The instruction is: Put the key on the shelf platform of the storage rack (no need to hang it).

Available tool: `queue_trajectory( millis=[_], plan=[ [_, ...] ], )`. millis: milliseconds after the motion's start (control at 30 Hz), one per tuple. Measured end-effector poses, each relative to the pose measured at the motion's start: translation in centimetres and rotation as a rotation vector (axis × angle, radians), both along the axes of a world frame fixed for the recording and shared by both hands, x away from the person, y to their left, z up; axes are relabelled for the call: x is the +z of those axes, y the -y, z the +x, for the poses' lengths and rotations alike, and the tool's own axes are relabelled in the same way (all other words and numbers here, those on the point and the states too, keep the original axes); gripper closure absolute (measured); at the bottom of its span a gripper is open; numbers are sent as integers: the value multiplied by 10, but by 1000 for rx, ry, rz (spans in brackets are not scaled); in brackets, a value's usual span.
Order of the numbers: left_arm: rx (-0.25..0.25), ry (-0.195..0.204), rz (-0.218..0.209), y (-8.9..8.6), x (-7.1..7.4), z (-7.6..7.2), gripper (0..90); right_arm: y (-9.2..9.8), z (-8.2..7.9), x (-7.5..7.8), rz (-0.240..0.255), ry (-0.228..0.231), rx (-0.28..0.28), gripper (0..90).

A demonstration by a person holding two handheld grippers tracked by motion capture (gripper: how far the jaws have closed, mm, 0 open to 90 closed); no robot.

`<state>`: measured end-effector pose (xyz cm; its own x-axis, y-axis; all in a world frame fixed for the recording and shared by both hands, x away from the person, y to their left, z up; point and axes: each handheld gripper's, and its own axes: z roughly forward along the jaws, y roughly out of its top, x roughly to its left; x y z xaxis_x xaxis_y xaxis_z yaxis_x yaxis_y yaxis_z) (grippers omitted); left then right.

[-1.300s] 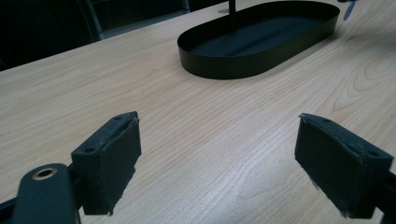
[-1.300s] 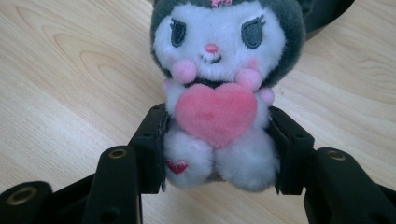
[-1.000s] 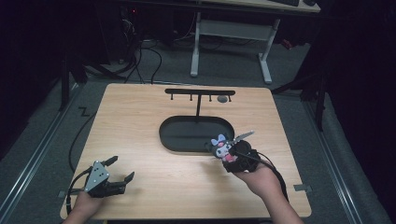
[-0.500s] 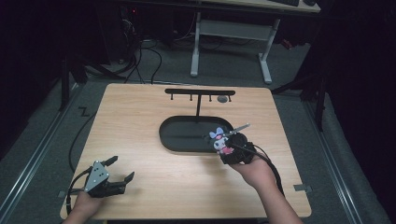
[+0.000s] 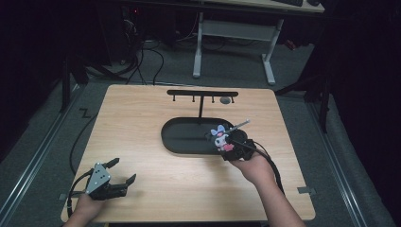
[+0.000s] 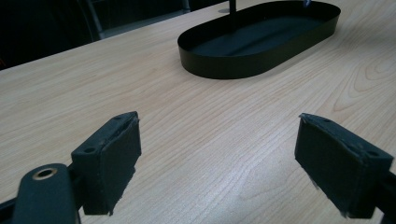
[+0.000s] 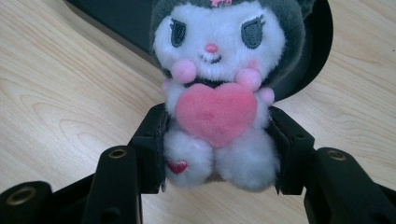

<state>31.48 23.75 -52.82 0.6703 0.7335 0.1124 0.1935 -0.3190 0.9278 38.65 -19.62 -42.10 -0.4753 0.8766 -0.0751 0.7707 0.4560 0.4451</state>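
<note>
Carrying a plush, clamped at its body between the right gripper's jaws, face toward the camera, pink heart on its chest. Just beyond the jaws, the tray, its near rim under the plush's head. Farther still, past the tray, the rack with its hooks. Apparently mid-transport, plush near the tray's right end. Next, probably: lift toward the rack or lower into the tray, then release gently. Well off to the side, left gripper resting low, jaws spread wide, nothing between them, tray ahead of it.
</note>
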Motion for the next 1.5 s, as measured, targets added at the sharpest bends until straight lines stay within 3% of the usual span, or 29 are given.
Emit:
queue_trajectory(
  millis=[533,1267,1500],
  plan=[
    [-1,2,0,0,0,-1,154,-7,22,2,-1,9,-22,478],
    [0,1,-4,0,0,0,154,-27,58,-11,-1,0,-31,478],
    [1,1,-4,0,0,0,154,-34,68,-21,-1,-10,-32,478]
  ],
)
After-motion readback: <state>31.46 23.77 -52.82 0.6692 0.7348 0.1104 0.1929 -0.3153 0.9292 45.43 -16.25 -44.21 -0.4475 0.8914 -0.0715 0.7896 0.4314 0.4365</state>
